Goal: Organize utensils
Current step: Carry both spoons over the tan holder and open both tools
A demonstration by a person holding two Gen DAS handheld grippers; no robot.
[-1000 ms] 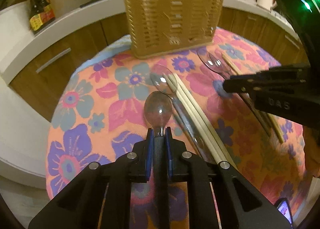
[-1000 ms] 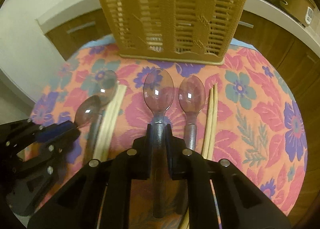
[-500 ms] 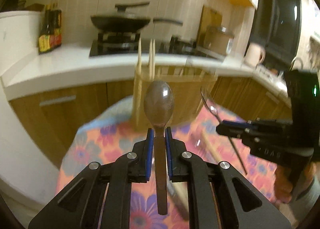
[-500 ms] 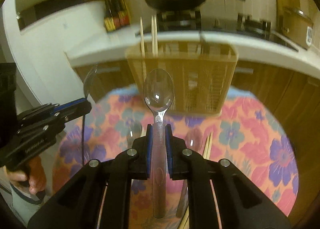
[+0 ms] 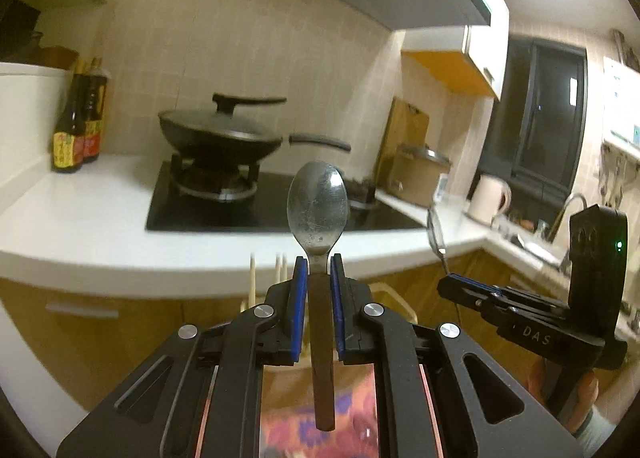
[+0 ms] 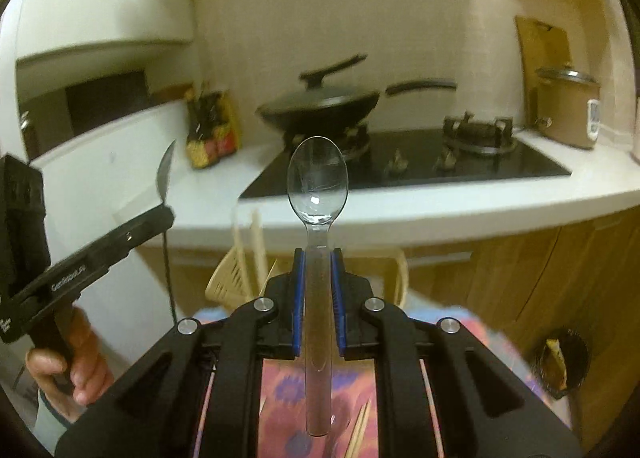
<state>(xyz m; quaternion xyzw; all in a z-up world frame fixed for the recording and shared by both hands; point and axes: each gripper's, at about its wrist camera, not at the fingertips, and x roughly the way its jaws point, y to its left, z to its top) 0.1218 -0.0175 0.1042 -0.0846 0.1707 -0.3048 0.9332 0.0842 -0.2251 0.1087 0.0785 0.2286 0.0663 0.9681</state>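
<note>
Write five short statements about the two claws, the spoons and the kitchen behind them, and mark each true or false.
1. The left claw is shut on a dark metal spoon. True.
2. The right claw is empty. False: it grips a clear plastic spoon.
3. Both spoons point bowl up. True.
4. The wok sits uncovered. False: a lid covers it.
5. Chopsticks stand in the basket. True.

Each wrist camera sits close behind its own gripper's fingers, facing nearly level toward the kitchen counter. Both views share the lidded wok [image 5: 218, 134] [image 6: 320, 106] and the stove [image 5: 256, 198] [image 6: 420, 162].
</note>
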